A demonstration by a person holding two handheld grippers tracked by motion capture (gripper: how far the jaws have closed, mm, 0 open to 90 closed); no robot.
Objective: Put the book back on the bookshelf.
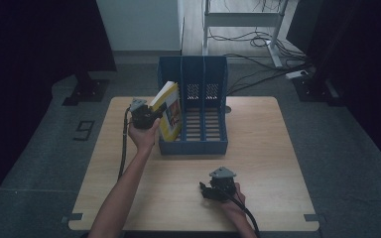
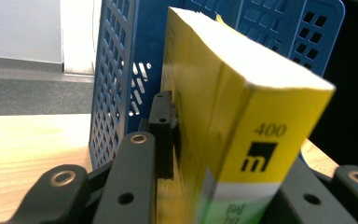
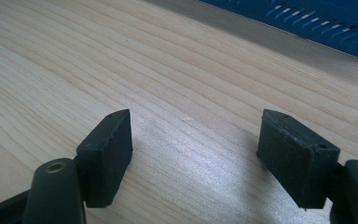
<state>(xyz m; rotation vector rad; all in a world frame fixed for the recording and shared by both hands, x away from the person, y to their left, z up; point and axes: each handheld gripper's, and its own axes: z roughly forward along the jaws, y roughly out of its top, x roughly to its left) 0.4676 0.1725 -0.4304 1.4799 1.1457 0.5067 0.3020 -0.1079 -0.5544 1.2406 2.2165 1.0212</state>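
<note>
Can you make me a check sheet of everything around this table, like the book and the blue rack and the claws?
Surface: wooden table, mostly bare.
Job's things: yellow book tilted at the left slot of the blue rack; other slots hold nothing.
Clutter: nothing seen.
Grippers: left claw shut on the book; right claw open, low over the table, holding nothing.
Cables: black cable trails from the left claw; loose wires on the floor behind.
Surroundings: grey floor, white frame legs, dark curtains.
</note>
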